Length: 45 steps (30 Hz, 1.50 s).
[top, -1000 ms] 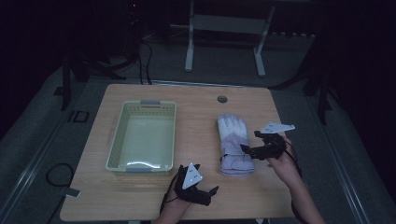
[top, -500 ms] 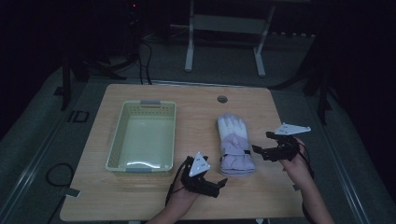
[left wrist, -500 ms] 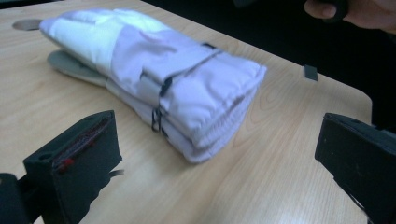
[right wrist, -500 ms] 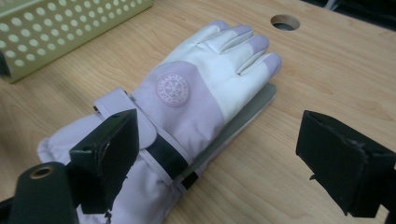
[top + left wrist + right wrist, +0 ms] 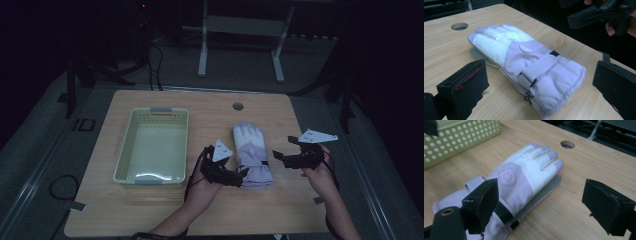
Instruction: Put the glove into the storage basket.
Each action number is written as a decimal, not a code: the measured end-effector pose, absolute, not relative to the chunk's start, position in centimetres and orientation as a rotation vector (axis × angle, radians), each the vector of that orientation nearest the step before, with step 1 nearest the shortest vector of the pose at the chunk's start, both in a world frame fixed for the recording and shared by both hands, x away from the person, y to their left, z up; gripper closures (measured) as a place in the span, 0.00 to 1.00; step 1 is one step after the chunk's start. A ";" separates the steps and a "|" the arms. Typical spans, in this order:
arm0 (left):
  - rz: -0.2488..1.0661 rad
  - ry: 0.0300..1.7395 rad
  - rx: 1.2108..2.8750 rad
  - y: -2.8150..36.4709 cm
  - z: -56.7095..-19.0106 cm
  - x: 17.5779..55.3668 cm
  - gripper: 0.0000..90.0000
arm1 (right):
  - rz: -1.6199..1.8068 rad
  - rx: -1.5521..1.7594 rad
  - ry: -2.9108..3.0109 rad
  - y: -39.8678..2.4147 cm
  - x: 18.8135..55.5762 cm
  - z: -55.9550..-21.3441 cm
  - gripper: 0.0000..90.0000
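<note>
My left claw (image 5: 242, 176), jaws apart, has closed in on the gloves' (image 5: 251, 152) cuff; my right claw (image 5: 282, 154), also released, has drawn back beside them. Grasp comes next.

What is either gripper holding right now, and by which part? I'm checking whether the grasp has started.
Nothing is held. The left gripper and right gripper both stand open beside the glove, which lies flat on the table, jaws not touching it.
</note>
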State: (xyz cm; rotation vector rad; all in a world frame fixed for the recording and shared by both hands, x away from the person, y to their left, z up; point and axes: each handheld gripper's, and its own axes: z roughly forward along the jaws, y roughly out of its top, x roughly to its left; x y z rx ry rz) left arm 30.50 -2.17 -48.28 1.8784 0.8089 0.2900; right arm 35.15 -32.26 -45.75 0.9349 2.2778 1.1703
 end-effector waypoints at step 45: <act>0.036 1.038 2.009 -4.9 -53.3 39.0 0.17 | 1.142 1.165 2.362 -30.0 39.4 -51.4 0.42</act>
